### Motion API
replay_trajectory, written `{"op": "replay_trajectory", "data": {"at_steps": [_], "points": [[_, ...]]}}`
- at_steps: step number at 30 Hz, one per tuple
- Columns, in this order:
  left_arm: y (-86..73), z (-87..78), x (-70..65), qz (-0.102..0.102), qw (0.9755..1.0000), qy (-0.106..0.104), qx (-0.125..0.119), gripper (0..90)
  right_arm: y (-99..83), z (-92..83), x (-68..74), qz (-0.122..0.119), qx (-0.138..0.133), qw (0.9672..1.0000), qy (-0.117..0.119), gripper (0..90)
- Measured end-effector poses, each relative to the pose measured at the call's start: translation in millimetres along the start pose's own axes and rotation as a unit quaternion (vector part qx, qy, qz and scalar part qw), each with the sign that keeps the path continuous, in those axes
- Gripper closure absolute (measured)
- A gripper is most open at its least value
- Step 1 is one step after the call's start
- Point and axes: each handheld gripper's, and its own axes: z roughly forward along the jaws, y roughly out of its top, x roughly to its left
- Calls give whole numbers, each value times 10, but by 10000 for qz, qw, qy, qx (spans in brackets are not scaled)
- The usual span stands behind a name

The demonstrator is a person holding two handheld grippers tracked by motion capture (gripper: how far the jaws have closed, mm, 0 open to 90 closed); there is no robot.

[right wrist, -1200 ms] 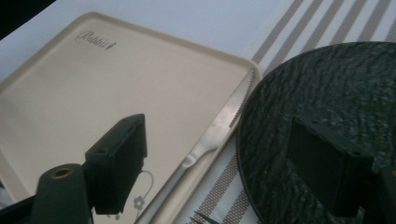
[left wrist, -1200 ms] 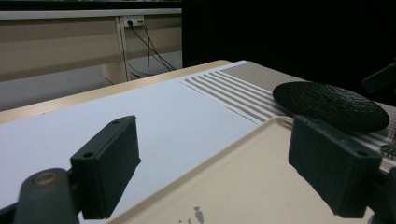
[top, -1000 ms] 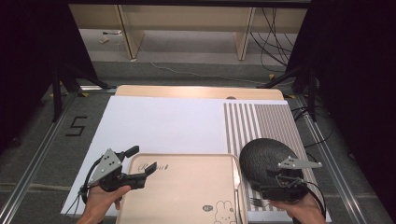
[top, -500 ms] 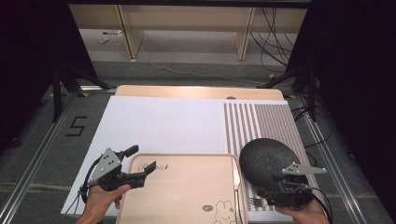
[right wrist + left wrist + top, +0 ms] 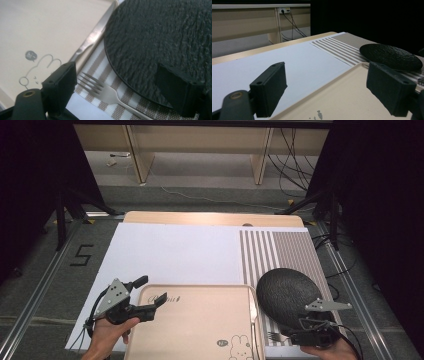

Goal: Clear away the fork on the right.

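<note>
A beige tray (image 5: 200, 320) with a rabbit drawing lies at the table's near edge. To its right a round black textured plate (image 5: 285, 290) rests on a striped placemat (image 5: 280, 250). A fork (image 5: 272, 336) lies on the mat in front of the plate, and a knife (image 5: 90, 42) lies between tray and plate. My left gripper (image 5: 151, 291) is open, its jaws either side of the tray's far left corner. In the left gripper view the left gripper (image 5: 327, 82) looks across the tray (image 5: 347, 97) toward the plate (image 5: 389, 56). My right gripper (image 5: 294, 336) is open. In its own view the right gripper (image 5: 117, 77) hangs low over the fork (image 5: 105, 92) and the plate's rim (image 5: 130, 80).
A white sheet (image 5: 175, 250) covers the table's left and middle. Beyond the wooden far edge (image 5: 210, 217) are a floor, furniture legs and cables (image 5: 295, 155). Dark curtains stand at both sides.
My right gripper has drawn back toward the person, from over the plate to its near rim by the fork. The left gripper has stayed put.
</note>
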Motion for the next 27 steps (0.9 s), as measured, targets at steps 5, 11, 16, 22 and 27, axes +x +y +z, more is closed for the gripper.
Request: {"op": "replay_trajectory", "data": {"at_steps": [5,11,16,22,27], "points": [[1,2,-3,8,10000,4,1,159,-45,5,-29,-3,144,9999,-68,190],[3,-14,-10,44,10000,2,-10,160,-78,1,-54,12,406,9990,-195,195],[2,-37,-17,56,10000,0,-34,160,-95,-13,-58,40,573,9979,-310,199],[-2,-59,-10,53,10000,29,-39,160,-108,-15,-76,23,775,9964,-344,205],[-3,-56,-15,60,10000,40,-26,159,-136,13,-110,-12,1047,9936,-415,206]]}}
